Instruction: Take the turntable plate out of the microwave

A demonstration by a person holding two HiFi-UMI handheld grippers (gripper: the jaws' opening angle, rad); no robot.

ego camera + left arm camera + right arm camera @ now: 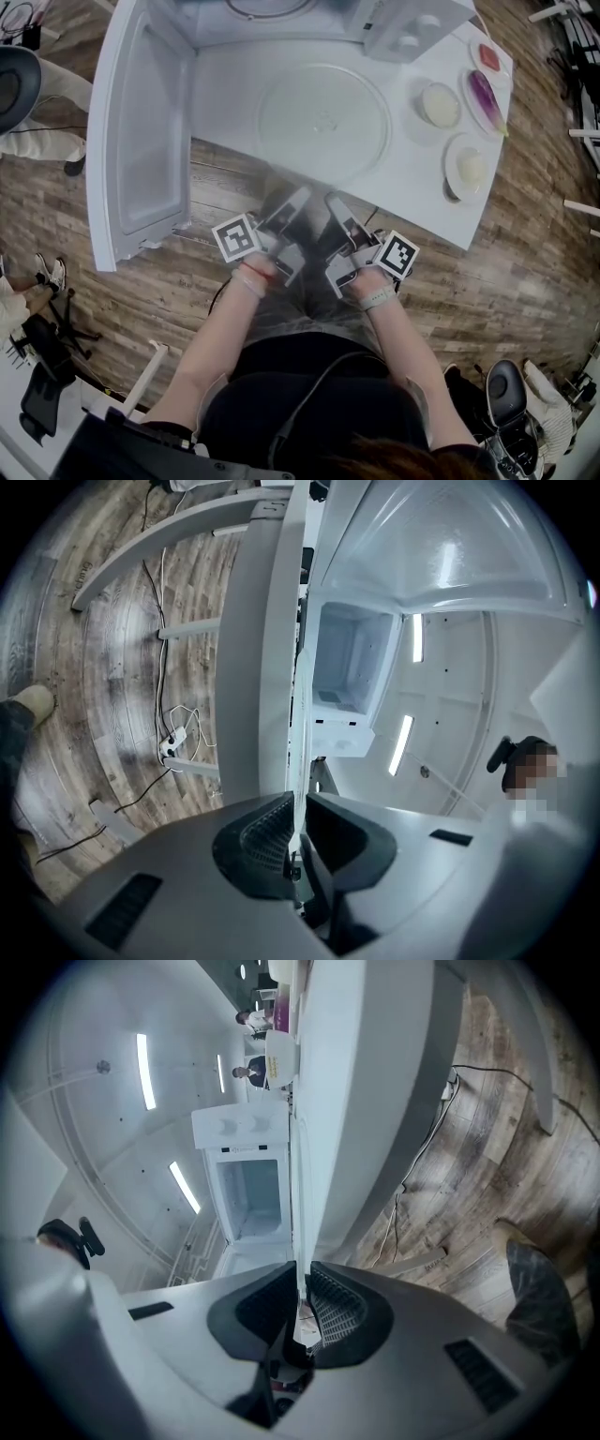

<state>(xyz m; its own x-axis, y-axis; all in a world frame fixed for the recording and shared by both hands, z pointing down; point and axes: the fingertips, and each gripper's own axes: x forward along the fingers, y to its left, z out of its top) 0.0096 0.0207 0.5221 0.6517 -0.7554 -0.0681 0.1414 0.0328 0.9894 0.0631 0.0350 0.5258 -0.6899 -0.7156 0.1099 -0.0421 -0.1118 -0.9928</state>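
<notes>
1. While the microwave (pixel 281 19) stands at the back of the white counter (pixel 234 103), its door (pixel 141 141) hangs wide open at the far left, out over the wood-plank floor (pixel 141 281).
2. Left tool (pixel 295 202): its own view shows the jaws drawn narrow on a thin glass rim seen edge-on, clamping the near edge of the turntable plate (pixel 323 117).
3. That clear round plate is out of the oven, lying flat over the counter in front of the open cavity, its near rim at the counter's front edge. Whether it rests on the surface or is held just above it cannot be told.
4. Right tool (pixel 336 204): just beside the left one, jaws likewise narrow and gripping the same near rim.
5. Several small dishes (pixel 439 103) with food sit on the counter at the far right, apart from the plate.
</notes>
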